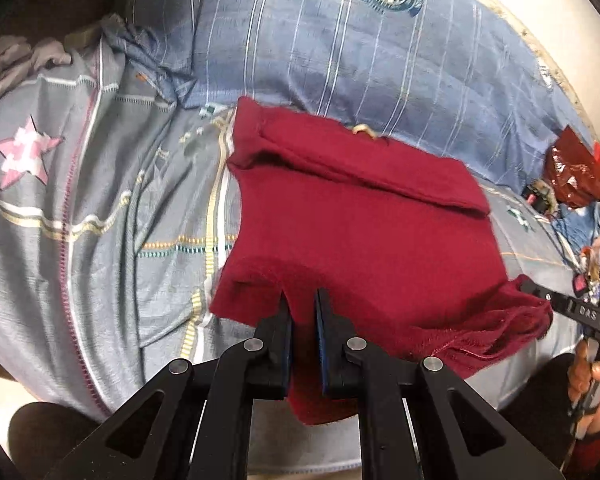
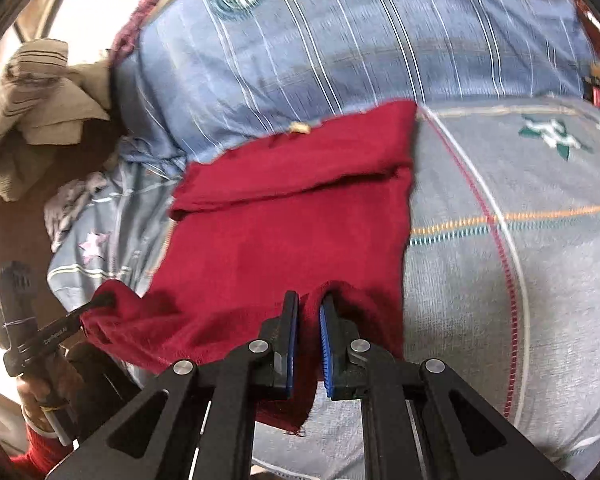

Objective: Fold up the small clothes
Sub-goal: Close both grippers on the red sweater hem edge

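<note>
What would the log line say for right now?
left gripper: shut on red cloth | right gripper: shut on red cloth | cloth: near edge pinched at both corners, rest on bed

The dark red cloth is lying on the bed partly folded, far edge doubled over in a flap, near corners bunching up off the surface.

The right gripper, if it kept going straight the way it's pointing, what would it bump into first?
The right gripper is already shut on the near edge of the dark red knitted garment. Going straight on, it would probably just push into more of that same cloth, lying on the grey-blue striped bedsheet. Depth is hard to judge.
</note>
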`<state>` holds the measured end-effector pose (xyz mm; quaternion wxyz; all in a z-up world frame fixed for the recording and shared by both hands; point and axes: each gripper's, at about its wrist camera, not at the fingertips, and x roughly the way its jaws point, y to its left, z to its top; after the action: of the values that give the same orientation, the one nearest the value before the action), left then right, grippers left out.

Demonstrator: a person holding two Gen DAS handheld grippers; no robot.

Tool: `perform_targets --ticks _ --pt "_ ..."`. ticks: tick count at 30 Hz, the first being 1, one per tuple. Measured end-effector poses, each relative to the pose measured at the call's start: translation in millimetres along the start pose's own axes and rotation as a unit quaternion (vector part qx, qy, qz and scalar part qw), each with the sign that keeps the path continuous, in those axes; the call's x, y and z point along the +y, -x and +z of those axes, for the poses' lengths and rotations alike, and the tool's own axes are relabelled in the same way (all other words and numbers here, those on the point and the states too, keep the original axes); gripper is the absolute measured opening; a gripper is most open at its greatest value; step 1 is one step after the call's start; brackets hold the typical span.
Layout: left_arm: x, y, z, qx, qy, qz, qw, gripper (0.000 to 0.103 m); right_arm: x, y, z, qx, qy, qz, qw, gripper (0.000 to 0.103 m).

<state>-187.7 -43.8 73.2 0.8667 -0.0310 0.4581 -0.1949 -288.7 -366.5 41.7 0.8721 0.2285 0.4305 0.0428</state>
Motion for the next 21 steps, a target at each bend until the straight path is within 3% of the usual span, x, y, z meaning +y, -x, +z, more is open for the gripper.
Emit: perform_targets --ticks 3,6,10,15,21 --pt "-2.1 -14.9 -1.8 0.011 -0.003 0.008 0.9999 0.009 -6.8 -13.9 -6.5 0.031 -0.026 0.008 0.999 0.015" --pt "-3.0 -21.7 -3.4 0.016 -0.004 0.011 0.9998 0.009 -15.5 -17.0 -16.0 0.055 -0.059 0.030 0.996 0.030" --pt "-2.1 -24.8 -2.5 0.017 -0.003 0.010 0.9998 0.009 -13.4 -11.2 -28.2 0.065 -0.072 0.064 0.993 0.041" --pt "2.0 -21.7 -4.1 0.016 0.003 0.008 0.9998 0.009 -10.6 -28.9 -42.3 0.097 -0.110 0.121 0.982 0.042" --pt "3.4 -16.7 -5.5 0.013 0.001 0.007 0.9999 0.009 -7.2 -22.8 -56.0 0.075 -0.114 0.132 0.982 0.042"
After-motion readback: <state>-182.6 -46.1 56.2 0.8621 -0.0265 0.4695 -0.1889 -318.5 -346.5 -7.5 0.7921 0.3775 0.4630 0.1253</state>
